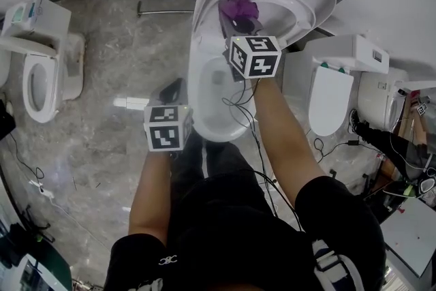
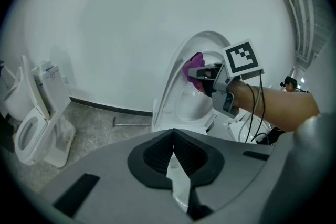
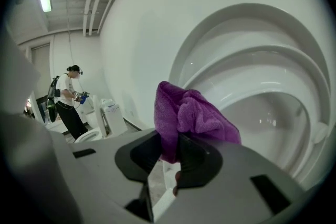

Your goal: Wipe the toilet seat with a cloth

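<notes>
**Right gripper (image 3: 167,153) on the cloth, up at the raised seat**

Right gripper jaws are clamped on a bunched purple cloth (image 3: 192,114). The cloth sticks out past the pads and sits up by the raised toilet seat (image 3: 247,63), above the open bowl (image 1: 216,95). Whether it touches the plastic I cannot tell. Left gripper (image 2: 173,161) hangs beside the bowl's near rim, jaws together with nothing between them.

To wipe well, I judge that the loose wad should meet the seat first and flat, not the hard jaw tips (they could skid or scratch on glossy plastic). Follow the ring's curve in long overlapping passes with light, steady pressure. The seat stands upright against the lid (image 3: 231,14), so pushing too hard may rock it. A firm clamp keeps the cloth from dropping into the bowl.
</notes>
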The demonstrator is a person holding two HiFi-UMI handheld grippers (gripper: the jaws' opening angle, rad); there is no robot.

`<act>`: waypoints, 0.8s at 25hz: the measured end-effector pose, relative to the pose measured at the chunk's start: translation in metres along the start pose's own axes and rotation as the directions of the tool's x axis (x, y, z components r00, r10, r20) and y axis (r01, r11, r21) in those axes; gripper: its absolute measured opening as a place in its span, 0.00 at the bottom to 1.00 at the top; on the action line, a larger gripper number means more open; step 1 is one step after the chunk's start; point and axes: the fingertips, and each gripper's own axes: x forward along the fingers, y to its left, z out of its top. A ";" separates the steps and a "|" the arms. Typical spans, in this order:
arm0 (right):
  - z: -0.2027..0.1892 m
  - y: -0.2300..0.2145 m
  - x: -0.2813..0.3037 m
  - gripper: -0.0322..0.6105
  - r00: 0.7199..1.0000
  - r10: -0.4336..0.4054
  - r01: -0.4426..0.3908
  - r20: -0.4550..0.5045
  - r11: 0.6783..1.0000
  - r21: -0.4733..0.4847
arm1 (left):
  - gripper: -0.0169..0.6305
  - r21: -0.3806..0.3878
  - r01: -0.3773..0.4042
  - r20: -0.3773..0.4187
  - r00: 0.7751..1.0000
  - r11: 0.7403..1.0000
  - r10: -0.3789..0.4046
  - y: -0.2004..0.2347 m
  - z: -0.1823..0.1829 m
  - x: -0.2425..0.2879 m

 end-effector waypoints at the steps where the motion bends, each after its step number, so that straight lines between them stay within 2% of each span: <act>1: -0.001 0.000 0.001 0.17 1.000 -0.014 0.014 -0.002 1.000 -0.007 | 0.04 0.002 0.003 0.000 1.000 1.000 -0.003 -0.002 0.002 0.001; 6: -0.017 0.002 0.012 0.17 0.998 -0.066 0.065 -0.022 0.998 -0.006 | 0.04 0.001 0.004 -0.015 1.000 1.000 -0.004 -0.003 0.001 0.008; 15: -0.028 -0.005 0.049 0.17 0.982 -0.180 0.184 -0.056 0.980 0.081 | 0.04 -0.033 -0.022 -0.033 0.999 0.999 0.021 0.021 -0.008 0.019; 20: -0.033 -0.009 0.057 0.17 0.977 -0.202 0.208 -0.071 0.973 0.097 | 0.04 -0.041 -0.018 -0.037 0.999 0.999 0.017 0.027 -0.013 0.027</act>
